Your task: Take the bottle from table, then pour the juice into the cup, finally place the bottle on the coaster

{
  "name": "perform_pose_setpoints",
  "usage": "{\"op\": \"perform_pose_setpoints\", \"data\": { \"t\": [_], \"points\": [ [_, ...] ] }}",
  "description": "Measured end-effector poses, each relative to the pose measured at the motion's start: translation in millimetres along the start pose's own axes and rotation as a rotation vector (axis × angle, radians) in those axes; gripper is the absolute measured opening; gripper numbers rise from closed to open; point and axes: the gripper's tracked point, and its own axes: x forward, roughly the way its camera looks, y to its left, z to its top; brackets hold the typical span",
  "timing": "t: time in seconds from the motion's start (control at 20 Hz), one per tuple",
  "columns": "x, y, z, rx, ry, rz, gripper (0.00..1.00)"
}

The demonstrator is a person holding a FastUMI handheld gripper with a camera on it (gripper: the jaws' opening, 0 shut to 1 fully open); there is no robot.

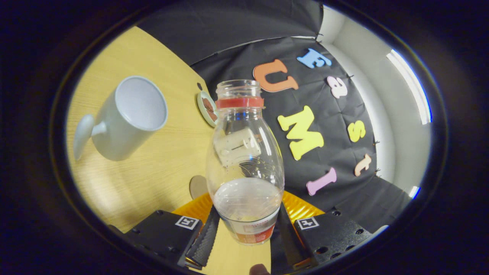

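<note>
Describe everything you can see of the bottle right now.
The bottle is clear plastic with a bulbous body, an open, capless mouth and a red ring around its neck. A small amount of pale liquid sits near the base, above a band of orange and white label. It is held between the fingers of the gripper, which press on its lower sides. It appears lifted and tilted relative to the wooden table, with the white mug beyond it to one side.
</note>
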Motion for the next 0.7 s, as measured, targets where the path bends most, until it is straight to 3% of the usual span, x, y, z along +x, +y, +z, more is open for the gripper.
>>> {"op": "perform_pose_setpoints", "data": {
  "t": [0.7],
  "points": [
    [2.8, -0.8, 11.8, -0.287, -0.005, -0.04, 0.78]
  ]
}}
